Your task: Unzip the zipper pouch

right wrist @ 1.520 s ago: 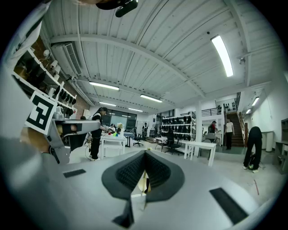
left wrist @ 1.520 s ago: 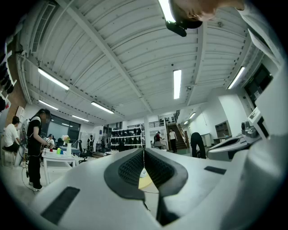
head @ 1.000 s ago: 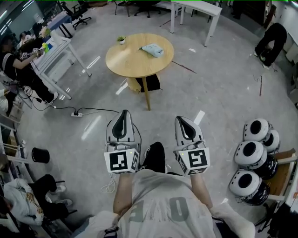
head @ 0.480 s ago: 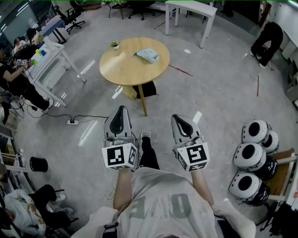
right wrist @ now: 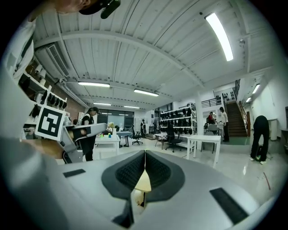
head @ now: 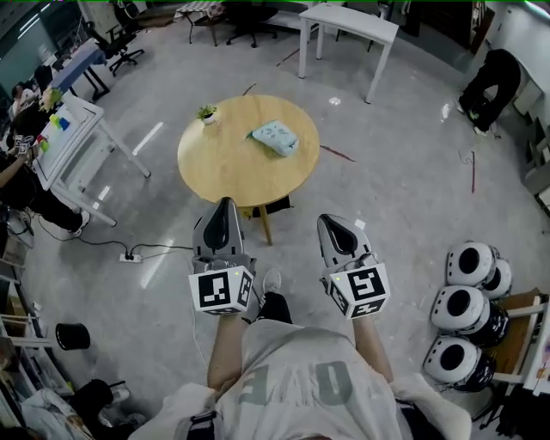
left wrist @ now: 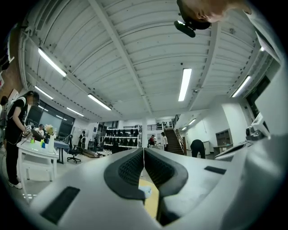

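Note:
A pale blue-green zipper pouch [head: 275,137] lies on the right half of a round wooden table [head: 225,163] ahead of me. My left gripper [head: 225,209] and right gripper [head: 330,222] are held side by side in the air just short of the table's near edge, both shut with nothing between the jaws. In the left gripper view the jaws [left wrist: 143,152] meet in a thin line and a strip of the table shows below them. The right gripper view has its jaws [right wrist: 145,156] closed too, with a sliver of table behind.
A small potted plant [head: 206,113] stands at the table's far left edge. White desks [head: 348,24] are beyond the table, another desk [head: 69,137] with people at the left. Several round black-and-white devices [head: 468,296] sit on the floor at the right. A power strip [head: 131,256] lies left.
I have walked toward the round table; it and the pouch now sit closer and lower in the head view. Both grippers stay shut and side by side.

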Demonstrator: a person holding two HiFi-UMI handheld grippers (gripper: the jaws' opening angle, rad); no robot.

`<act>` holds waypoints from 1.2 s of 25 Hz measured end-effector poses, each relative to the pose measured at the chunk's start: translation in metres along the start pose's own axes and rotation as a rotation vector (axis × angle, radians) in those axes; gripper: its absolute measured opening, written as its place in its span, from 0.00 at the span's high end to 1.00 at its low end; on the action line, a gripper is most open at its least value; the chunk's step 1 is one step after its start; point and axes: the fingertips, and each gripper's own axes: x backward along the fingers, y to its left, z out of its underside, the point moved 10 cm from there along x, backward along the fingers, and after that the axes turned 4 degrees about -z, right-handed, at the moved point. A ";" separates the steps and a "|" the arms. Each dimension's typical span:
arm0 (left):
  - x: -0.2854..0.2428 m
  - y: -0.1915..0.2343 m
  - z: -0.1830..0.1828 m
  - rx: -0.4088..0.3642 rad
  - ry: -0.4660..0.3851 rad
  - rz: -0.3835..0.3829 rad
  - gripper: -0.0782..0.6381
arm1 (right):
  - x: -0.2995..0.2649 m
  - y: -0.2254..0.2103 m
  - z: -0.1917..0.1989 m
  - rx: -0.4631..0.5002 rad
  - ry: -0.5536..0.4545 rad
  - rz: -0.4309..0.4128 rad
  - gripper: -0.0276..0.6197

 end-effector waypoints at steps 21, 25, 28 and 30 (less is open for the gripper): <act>-0.227 0.116 0.052 0.035 0.080 0.024 0.85 | -0.257 -0.075 -0.035 -0.058 0.054 0.041 0.91; -0.250 0.120 0.061 0.032 0.072 -0.014 0.85 | -0.293 -0.093 -0.033 -0.050 0.041 -0.010 0.91; -0.270 0.119 0.065 0.033 0.074 -0.034 0.85 | -0.314 -0.107 -0.035 -0.046 0.049 -0.040 0.91; -0.283 0.115 0.064 0.024 0.071 -0.047 0.85 | -0.323 -0.118 -0.037 -0.040 0.048 -0.057 0.91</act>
